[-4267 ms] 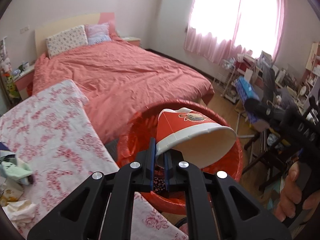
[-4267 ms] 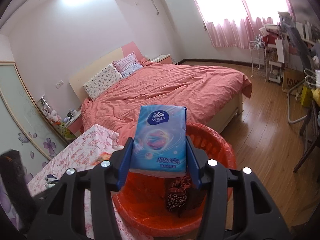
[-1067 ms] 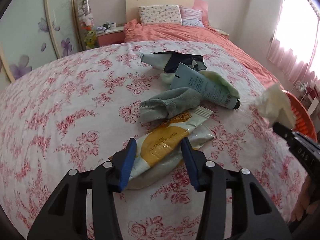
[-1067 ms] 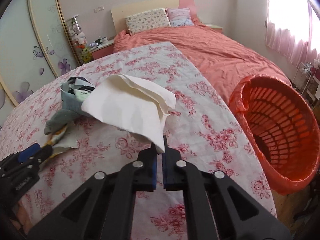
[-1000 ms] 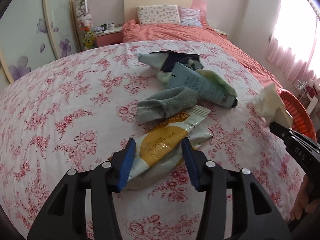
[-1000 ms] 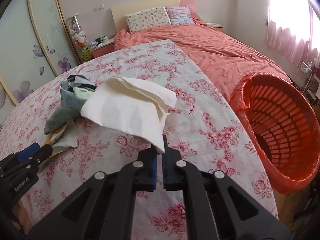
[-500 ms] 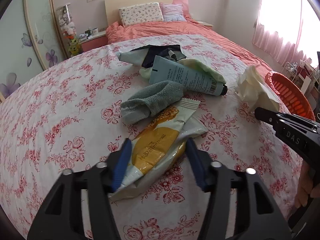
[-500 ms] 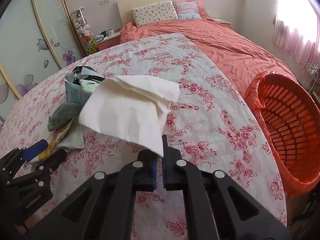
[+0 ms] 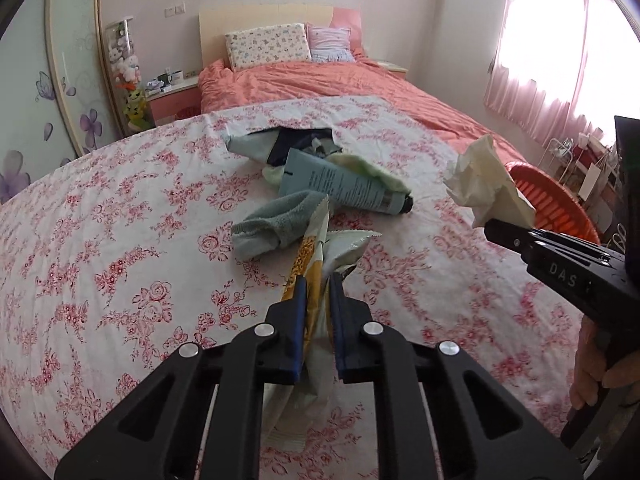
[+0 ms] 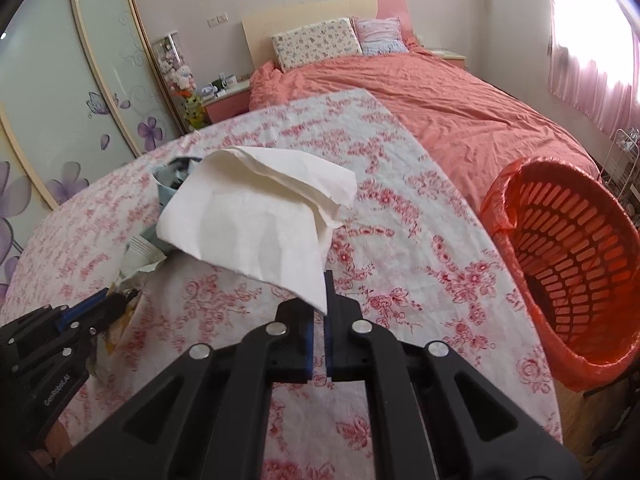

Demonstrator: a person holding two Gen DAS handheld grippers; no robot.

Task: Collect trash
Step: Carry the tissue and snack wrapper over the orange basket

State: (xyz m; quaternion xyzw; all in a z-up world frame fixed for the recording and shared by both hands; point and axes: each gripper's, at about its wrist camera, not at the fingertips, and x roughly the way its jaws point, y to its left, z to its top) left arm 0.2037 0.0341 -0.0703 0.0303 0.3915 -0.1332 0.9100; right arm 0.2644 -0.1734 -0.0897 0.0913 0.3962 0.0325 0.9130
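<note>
My left gripper (image 9: 318, 284) is shut on a yellow and white snack wrapper (image 9: 316, 256) that lies on the floral table cover (image 9: 120, 248). My right gripper (image 10: 326, 280) is shut on a crumpled white tissue (image 10: 256, 216) and holds it above the table; the tissue also shows in the left wrist view (image 9: 484, 184). An orange-lined trash basket (image 10: 568, 264) stands past the table's right edge. Beyond the wrapper lie a grey sock (image 9: 276, 224), a pale blue tube (image 9: 344, 188) and a dark pouch (image 9: 296, 144).
A bed with a salmon cover (image 9: 340, 80) stands behind the table. A wardrobe with flower decals (image 10: 60, 120) is on the left. A nightstand (image 9: 172, 92) is beside the bed. Pink curtains (image 9: 560, 60) hang at the right.
My left gripper has shut on the snack wrapper, which now stands on edge between the fingers. My right gripper still holds the tissue and has drifted slightly.
</note>
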